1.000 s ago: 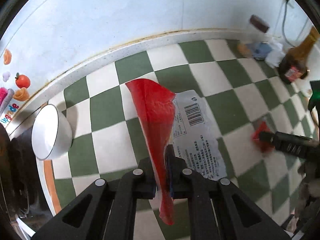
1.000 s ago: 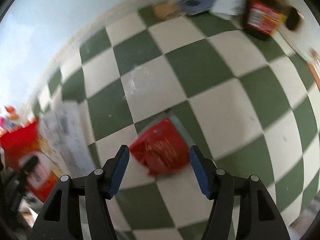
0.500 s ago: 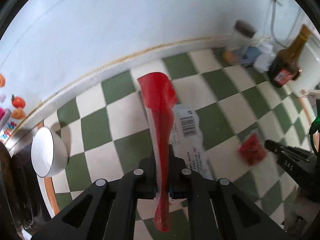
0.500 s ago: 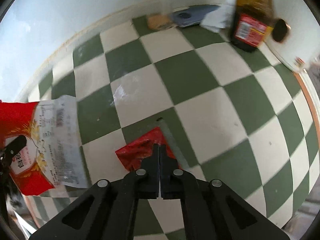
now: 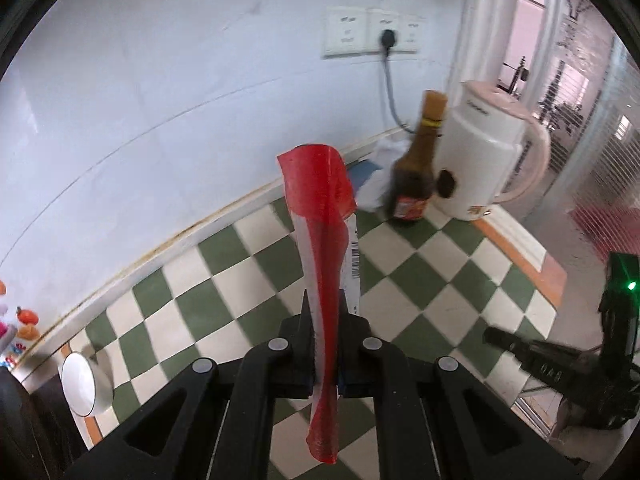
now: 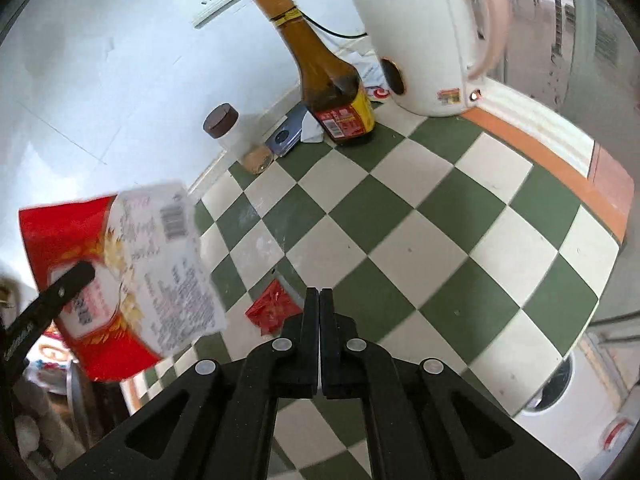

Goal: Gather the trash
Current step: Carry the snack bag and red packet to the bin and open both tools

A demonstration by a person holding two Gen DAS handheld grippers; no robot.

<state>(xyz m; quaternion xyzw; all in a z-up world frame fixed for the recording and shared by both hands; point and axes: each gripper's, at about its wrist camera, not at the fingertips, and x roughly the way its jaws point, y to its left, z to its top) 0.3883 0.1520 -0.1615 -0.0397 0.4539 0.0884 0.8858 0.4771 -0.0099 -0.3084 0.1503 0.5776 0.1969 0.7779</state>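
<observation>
Jaws of left gripper [image 5: 325, 364] pinch the red-and-white bag [image 5: 324, 264], held up off the checkered table [image 6: 500, 248]. Right gripper [image 6: 319, 344] jaws pressed together on a corner of the small red wrapper [image 6: 272, 307], well apart from the sauce bottle [image 6: 332, 92]. Step looks like lifting both pieces. Next: carry them to a bin; none visible.

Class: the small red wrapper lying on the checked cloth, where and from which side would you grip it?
Grip the raised, crinkled near edge of the small red wrapper, coming down from above. It lies nearly flat on the checked cloth, so only that lifted edge gives the fingers something to pinch.
</observation>
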